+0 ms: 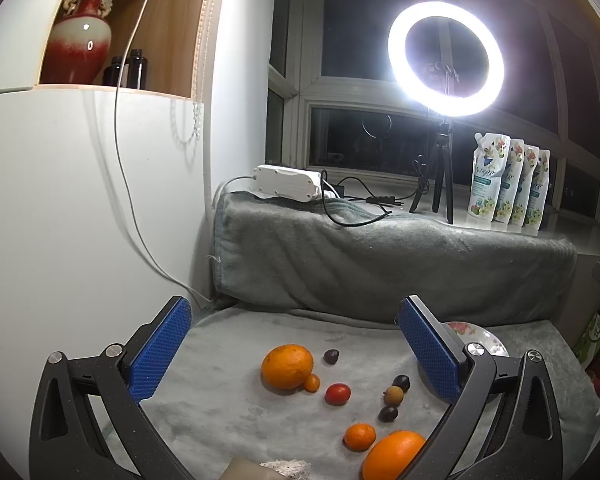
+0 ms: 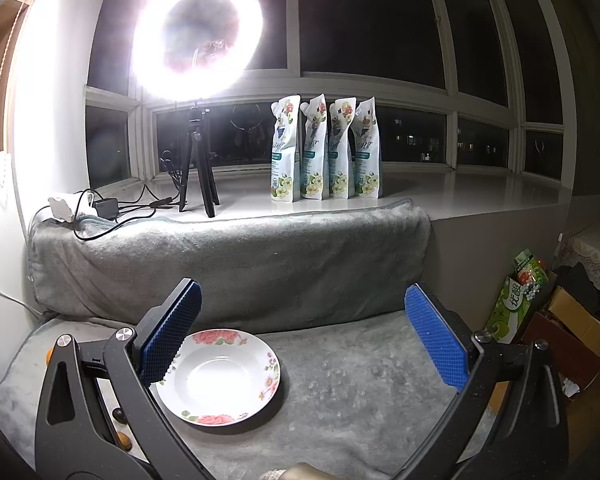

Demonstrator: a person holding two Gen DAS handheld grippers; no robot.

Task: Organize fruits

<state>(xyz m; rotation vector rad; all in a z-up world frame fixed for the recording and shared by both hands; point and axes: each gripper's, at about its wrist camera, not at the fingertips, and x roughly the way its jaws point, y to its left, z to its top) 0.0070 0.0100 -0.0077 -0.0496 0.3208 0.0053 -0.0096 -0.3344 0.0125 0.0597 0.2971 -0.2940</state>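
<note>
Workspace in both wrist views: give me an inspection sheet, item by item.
Surface: grey blanket laid flat and draped up over the windowsill.
Job's things: floral plate holds nothing; two oranges, two small citrus, cherry tomato, brownish round fruit and three dark round fruits lie loose on the blanket.
Clutter: four refill pouches, ring light on tripod.
Grippers: left gripper open, right gripper open, both holding nothing.
Cables: power strip with black leads on the sill; white cable down the wall.
Surroundings: vase in a niche, dark windows, boxes at right.
</note>
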